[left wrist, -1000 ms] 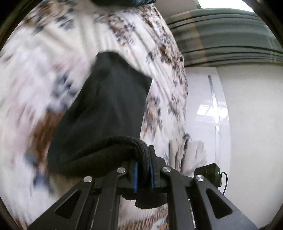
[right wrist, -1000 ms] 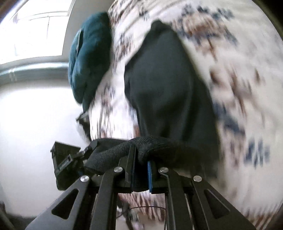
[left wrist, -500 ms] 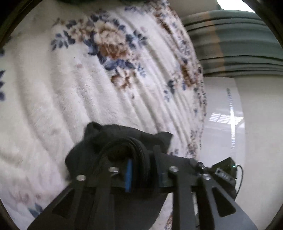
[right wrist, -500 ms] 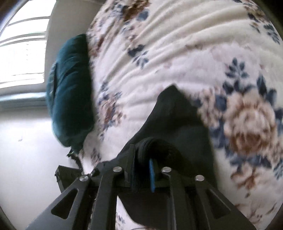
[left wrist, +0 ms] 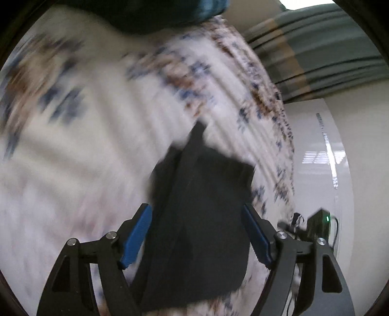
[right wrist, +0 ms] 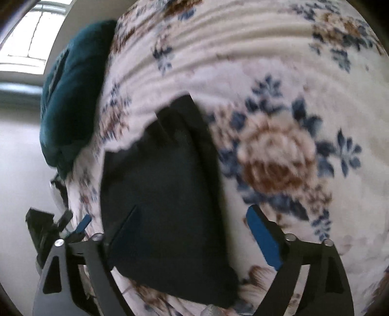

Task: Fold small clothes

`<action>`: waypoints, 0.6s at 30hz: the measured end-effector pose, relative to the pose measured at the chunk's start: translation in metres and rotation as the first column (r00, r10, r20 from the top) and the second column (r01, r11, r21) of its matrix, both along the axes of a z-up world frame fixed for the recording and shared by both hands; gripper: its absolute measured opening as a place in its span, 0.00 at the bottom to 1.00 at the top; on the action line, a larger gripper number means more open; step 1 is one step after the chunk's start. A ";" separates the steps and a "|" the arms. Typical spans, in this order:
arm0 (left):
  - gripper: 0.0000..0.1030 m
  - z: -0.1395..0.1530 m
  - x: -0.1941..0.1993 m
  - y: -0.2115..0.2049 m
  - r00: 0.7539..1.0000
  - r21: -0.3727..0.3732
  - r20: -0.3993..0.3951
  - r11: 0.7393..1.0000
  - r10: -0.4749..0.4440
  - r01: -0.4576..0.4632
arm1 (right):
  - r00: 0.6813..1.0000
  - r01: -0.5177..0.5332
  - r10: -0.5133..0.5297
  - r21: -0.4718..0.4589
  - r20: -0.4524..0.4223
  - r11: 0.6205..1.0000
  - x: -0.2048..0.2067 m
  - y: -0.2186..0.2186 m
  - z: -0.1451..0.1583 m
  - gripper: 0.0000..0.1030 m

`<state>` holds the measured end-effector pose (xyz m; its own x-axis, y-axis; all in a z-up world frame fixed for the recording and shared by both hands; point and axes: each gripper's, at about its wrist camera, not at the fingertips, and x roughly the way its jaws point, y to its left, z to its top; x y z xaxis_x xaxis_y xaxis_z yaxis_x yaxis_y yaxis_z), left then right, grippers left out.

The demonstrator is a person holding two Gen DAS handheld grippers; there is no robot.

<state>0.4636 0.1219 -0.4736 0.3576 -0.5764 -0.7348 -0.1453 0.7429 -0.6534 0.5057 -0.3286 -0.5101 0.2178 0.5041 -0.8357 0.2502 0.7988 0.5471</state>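
Note:
A small black garment [left wrist: 201, 214] lies folded flat on a white blanket [left wrist: 85, 158] with blue and brown flowers. My left gripper [left wrist: 195, 234] hovers over its near part. Its jaws are opening, and the blue pads [left wrist: 136, 239] stand wide on either side without pressing the cloth. In the right wrist view the same black garment [right wrist: 158, 194] lies under my right gripper [right wrist: 192, 234]. Those jaws are opening too, with one blue pad [right wrist: 263, 239] over the blanket [right wrist: 279, 73] and the other finger over the cloth. Nothing is held.
A dark teal cushion [right wrist: 70, 104] rests at the blanket's far edge, also seen as a teal cushion [left wrist: 170, 14] at the top. Grey-green curtains [left wrist: 316, 53] and a shiny white floor [left wrist: 352, 170] lie beyond the blanket's edge. A black device with a green light [left wrist: 319, 224] sits beside the garment.
Both grippers were shut on the garment's thick rolled edge and have opened wide, letting it go. The garment came down from hanging and now lies flat on the blanket.

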 end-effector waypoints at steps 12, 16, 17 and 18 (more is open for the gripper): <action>0.73 -0.081 -0.118 -0.032 0.968 -0.206 -0.166 0.954 0.186 -0.218 | 0.970 -0.229 0.239 0.138 -0.053 0.963 0.045 0.019 -0.074 0.98; 0.76 -0.112 -0.090 -0.038 0.941 -0.289 -0.189 0.900 0.280 -0.326 | 0.958 -0.255 0.279 0.233 -0.072 0.938 0.075 0.037 -0.092 0.99; 0.76 -0.114 -0.085 -0.037 0.931 -0.295 -0.189 0.886 0.312 -0.357 | 0.959 -0.249 0.274 0.250 -0.074 0.936 0.080 0.041 -0.095 0.99; 0.76 -0.113 -0.083 -0.037 0.923 -0.297 -0.192 0.877 0.334 -0.379 | 0.960 -0.243 0.269 0.253 -0.076 0.937 0.083 0.044 -0.096 0.99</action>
<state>0.3807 0.0854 -0.5861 0.4975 -0.6406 -0.5849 -0.4604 0.3764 -0.8039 0.5892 -0.2841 -0.6066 -0.0297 0.7181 -0.6953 0.1224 0.6930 0.7105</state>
